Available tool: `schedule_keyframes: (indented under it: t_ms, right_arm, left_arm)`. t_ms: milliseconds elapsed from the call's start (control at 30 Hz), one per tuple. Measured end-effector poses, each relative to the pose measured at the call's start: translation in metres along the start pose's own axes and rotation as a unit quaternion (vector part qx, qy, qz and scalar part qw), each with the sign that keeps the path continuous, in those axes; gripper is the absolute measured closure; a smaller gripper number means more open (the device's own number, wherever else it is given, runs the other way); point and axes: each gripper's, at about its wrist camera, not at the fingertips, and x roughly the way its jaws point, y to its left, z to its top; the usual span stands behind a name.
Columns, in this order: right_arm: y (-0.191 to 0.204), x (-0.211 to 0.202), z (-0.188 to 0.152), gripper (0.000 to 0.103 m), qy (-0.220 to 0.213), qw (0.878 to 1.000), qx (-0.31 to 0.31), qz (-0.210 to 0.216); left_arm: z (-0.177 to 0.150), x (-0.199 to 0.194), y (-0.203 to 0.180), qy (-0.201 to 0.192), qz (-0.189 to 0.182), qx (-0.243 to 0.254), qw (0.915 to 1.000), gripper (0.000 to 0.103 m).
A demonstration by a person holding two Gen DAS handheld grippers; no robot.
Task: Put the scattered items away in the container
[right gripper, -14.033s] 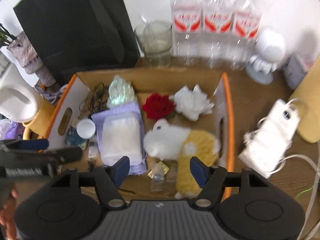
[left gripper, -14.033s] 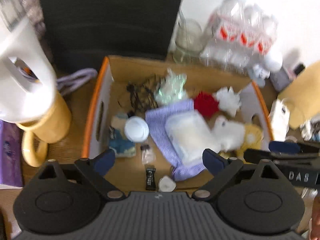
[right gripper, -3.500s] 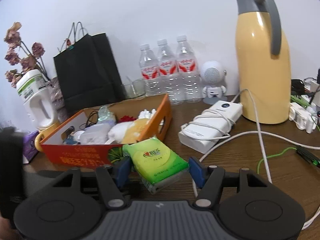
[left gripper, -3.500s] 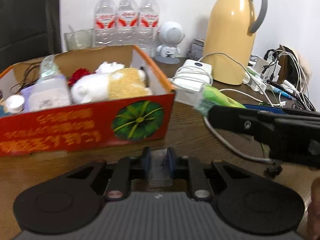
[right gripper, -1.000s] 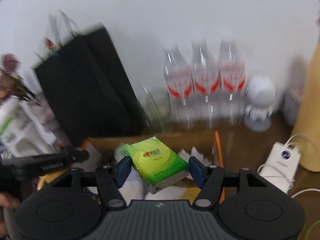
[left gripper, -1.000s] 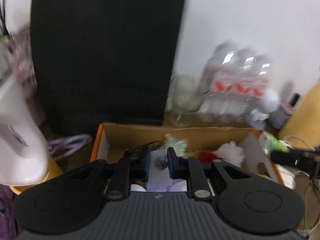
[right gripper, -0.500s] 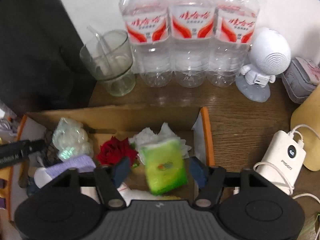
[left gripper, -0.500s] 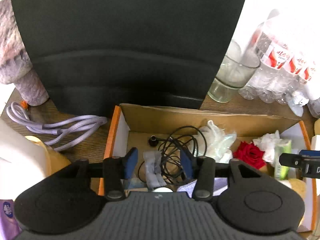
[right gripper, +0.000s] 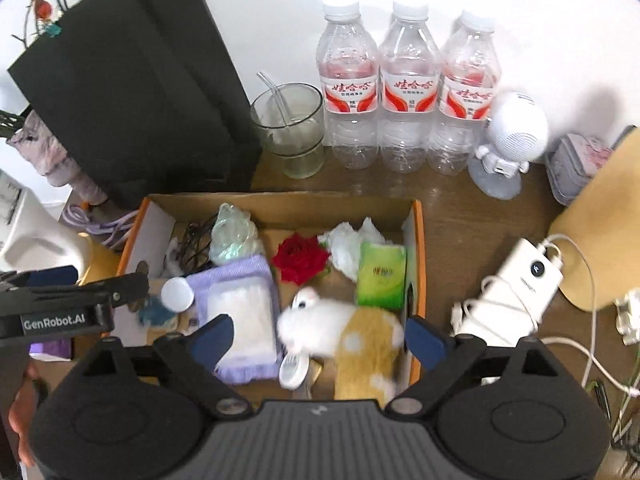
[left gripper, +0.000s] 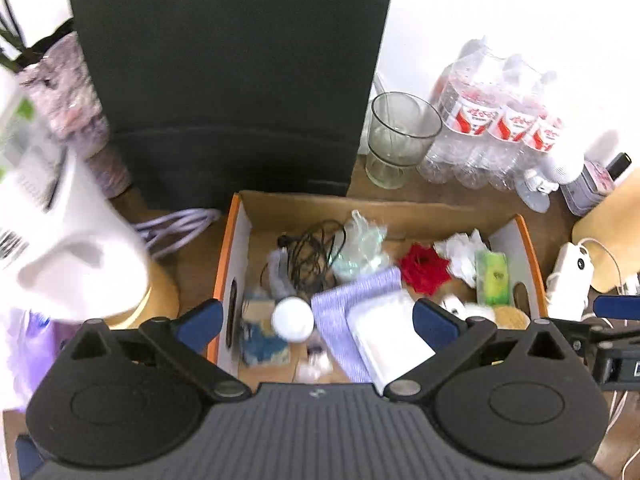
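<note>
The cardboard box [left gripper: 233, 256] with orange rims lies below both grippers. My left gripper [left gripper: 318, 317] hangs over its left half, jaws opening wide, nothing pressed between them. A small clear packet [left gripper: 277, 274] lies in the box beside a black cable [left gripper: 314, 254]. My right gripper [right gripper: 319, 338] hovers over the right half [right gripper: 418, 264], jaws opening, nothing gripped. The green tissue pack [right gripper: 382, 276] rests free against the right wall [left gripper: 493, 278]. A red flower [right gripper: 301, 258], a white and yellow plush toy [right gripper: 320, 320] and a purple cloth [left gripper: 356, 294] also lie inside.
Behind the box stand a black paper bag [right gripper: 132, 100], a glass [right gripper: 289, 132] and three water bottles [right gripper: 408, 92]. A white robot speaker [right gripper: 508, 140], a power bank [right gripper: 516, 284] with cables and a yellow flask [right gripper: 600, 232] stand right. A white jug [left gripper: 60, 248] crowds the left.
Both grippers' jaws have spread wide. The green tissue pack left the right gripper and the clear packet left the left gripper; both now lie in the box. Both views have pulled back upward.
</note>
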Motion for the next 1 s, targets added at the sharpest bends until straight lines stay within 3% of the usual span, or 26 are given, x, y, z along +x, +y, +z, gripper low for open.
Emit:
schedule_keyframes:
  t_ms: [333,500,633,733,833,933,1000]
  right_arm:
    - [0.006,-0.037,-0.035,0.01,-0.027,0.999,0.012,-0.02]
    - [0.013,-0.048,-0.055,0.01,-0.078,0.997,0.004,-0.012]
    - [0.016,-0.06,-0.084,0.01,-0.161,0.987,0.007,0.001]
    - [0.018,-0.061,-0.109,0.01,-0.216,0.976,0.003,0.002]
    - [0.019,-0.058,-0.131,0.01,-0.261,0.965,-0.008,0.005]
    - [0.02,-0.05,-0.149,0.01,-0.292,0.956,-0.021,-0.001]
    - [0.021,-0.044,-0.156,0.01,-0.301,0.953,-0.025,-0.004]
  left_arm:
    - [-0.035,-0.051,-0.009,-0.027,0.024,0.023,0.9991,0.0]
    - [-0.057,-0.073,-0.013,-0.096,0.039,0.029,0.9941,0.0]
    - [-0.092,-0.093,-0.013,-0.199,0.035,0.023,0.979,0.0]
    - [-0.115,-0.098,-0.01,-0.247,0.01,0.026,0.9686,0.0]
    - [-0.137,-0.097,-0.011,-0.292,0.017,0.024,0.9559,0.0]
    - [-0.151,-0.092,-0.012,-0.314,0.022,0.035,0.9484,0.0]
    - [-0.156,-0.086,-0.012,-0.313,0.02,0.031,0.9489,0.0]
